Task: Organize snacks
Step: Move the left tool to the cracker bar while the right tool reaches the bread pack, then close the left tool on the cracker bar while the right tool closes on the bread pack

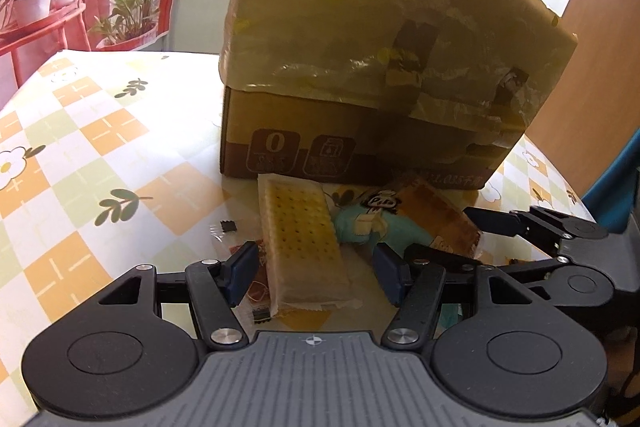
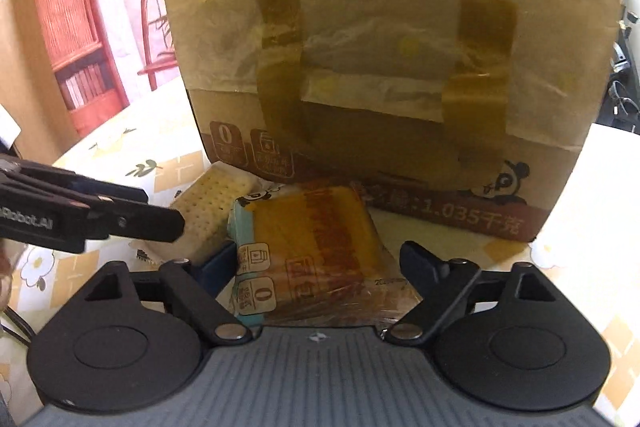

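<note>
On the checked, flower-printed surface [image 1: 100,147], a cardboard box [image 1: 360,131] stands at the far side, its raised flap covered with clear film and strips of brown tape. Just in front of its near wall lie 2 snack packs, side by side. Leftmost in the left wrist view is a small torn scrap of wrapper [image 1: 226,227] on the cloth. Right of it lies the cracker pack [image 1: 302,243], long and pale with rows of dots, pointing from the box toward the camera. The left hand-held gripper [image 1: 314,275] straddles the near end of this pack; its blue pads stand clear of the wrapper on both sides, so it is released, holding nothing. Further right lies the bread pack [image 2: 316,259], teal and brown with a panda print, touching the cracker pack's right edge. The right hand-held gripper [image 2: 320,267] sits over it with jaws spread wide, both fingers apart from the wrapper, likewise released.
</note>
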The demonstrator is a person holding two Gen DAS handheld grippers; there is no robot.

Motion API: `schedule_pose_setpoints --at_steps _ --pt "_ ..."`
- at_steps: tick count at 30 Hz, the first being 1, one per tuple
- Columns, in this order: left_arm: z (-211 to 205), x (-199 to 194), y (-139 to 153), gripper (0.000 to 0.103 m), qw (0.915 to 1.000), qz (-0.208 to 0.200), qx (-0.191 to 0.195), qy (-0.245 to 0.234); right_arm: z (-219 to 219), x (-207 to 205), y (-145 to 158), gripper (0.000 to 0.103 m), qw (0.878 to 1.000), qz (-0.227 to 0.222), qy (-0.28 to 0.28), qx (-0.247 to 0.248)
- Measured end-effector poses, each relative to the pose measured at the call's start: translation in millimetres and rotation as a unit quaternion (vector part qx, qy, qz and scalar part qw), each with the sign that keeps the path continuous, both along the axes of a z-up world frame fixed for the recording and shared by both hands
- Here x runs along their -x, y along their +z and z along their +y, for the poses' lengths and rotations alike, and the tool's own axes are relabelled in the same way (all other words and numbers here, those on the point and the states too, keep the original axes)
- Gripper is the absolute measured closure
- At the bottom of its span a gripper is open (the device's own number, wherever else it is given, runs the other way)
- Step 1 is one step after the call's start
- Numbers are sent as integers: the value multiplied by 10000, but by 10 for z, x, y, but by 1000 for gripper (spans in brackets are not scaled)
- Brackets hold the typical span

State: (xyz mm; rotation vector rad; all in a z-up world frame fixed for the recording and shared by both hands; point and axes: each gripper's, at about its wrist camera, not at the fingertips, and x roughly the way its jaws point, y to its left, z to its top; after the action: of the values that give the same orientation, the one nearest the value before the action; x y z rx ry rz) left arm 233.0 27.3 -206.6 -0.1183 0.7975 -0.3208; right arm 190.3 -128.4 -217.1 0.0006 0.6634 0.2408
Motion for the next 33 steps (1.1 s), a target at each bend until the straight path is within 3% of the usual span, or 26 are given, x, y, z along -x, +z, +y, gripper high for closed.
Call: schedule_pose_setpoints --at_steps 2,12,23,26,33 --pt "-32 -10 -13 38 10000 15 -8 -15 -22 67 -8 24 9998 -83 -133 -86" --pt "-244 -67 -122 37 9988 -86 -441 186 -80 459 -66 24 9946 -477 -903 -183" --pt "-417 -158 -218 38 9968 -171 -697 360 -80 451 -119 24 9942 -564 -897 -203" --pt "-456 -134 -227 50 9951 -261 -906 281 -81 447 -121 24 9943 -555 -887 -220" --pt "-374 39 -156 53 9960 -388 -739 330 -104 451 -124 24 9941 -549 -881 -303"
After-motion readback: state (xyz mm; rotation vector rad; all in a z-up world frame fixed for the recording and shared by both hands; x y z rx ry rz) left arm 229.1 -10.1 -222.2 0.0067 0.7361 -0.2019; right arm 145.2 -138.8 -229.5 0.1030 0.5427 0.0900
